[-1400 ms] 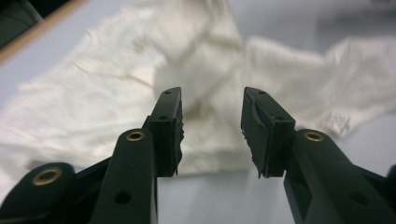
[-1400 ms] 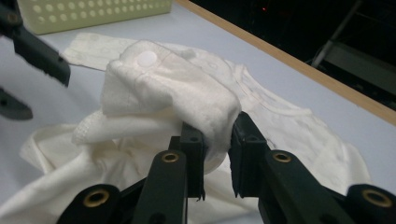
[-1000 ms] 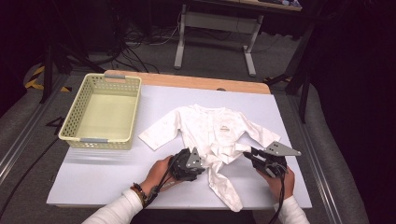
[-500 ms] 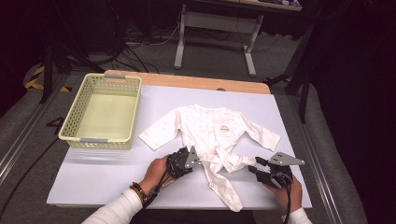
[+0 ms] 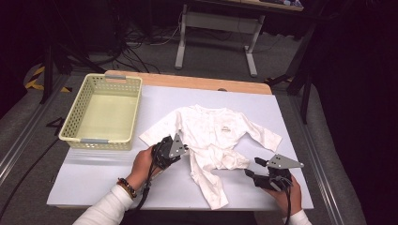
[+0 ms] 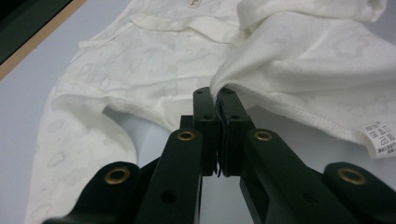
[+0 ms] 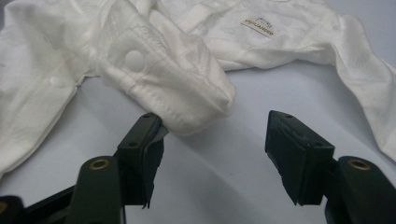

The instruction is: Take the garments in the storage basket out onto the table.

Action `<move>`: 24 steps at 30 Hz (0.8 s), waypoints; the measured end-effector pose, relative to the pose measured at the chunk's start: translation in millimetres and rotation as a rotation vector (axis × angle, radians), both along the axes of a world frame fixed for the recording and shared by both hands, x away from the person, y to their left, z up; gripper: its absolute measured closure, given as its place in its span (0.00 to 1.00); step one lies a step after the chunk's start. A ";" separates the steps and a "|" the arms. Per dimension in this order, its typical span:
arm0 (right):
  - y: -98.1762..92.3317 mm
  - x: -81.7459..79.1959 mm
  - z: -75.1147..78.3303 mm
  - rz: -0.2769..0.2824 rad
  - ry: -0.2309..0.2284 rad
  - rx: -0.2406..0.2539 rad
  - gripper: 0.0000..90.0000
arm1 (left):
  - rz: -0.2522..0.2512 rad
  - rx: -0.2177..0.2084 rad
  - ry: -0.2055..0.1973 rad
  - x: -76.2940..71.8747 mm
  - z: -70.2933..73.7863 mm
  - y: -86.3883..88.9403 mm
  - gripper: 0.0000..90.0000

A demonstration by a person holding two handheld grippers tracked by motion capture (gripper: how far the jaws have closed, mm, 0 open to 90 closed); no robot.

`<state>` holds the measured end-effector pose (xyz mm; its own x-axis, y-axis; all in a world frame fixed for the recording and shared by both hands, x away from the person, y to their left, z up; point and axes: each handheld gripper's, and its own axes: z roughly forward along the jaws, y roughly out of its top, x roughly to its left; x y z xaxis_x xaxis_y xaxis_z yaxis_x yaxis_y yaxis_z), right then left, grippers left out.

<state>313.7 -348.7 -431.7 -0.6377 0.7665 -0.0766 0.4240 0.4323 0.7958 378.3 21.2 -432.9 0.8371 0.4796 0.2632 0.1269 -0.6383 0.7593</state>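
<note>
Off at my ten o'clock there's a pale yellow plastic basket with lattice walls and grey handles, sitting on the white table cover near its left edge, nothing inside that I can see. Past the far edge of the cover, around twelve o'clock, a strip of the wooden tabletop peeks out, and beyond that on the grey floor stands a white metal table frame with a tangle of dark cables next to it. Way out at nine or ten o'clock there's some yellow-and-black hazard tape on the floor.
</note>
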 end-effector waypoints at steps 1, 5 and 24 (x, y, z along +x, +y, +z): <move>1.0 -0.4 0.3 0.007 -0.003 0.002 0.42 | 0.005 -0.003 0.004 1.1 -0.1 0.2 0.97; 5.3 -1.6 1.8 0.021 -0.016 0.002 0.42 | 0.017 0.006 0.009 5.8 -1.6 -0.1 0.97; 40.3 -6.6 -1.2 0.201 0.005 -0.068 0.60 | -0.008 -0.145 0.072 -28.9 18.7 10.3 0.71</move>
<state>307.1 -308.3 -433.0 -0.7778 0.6167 -0.1209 0.3272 0.5616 0.7599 349.4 31.6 -414.1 0.8552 0.5016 0.1308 0.1801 -0.5241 0.8324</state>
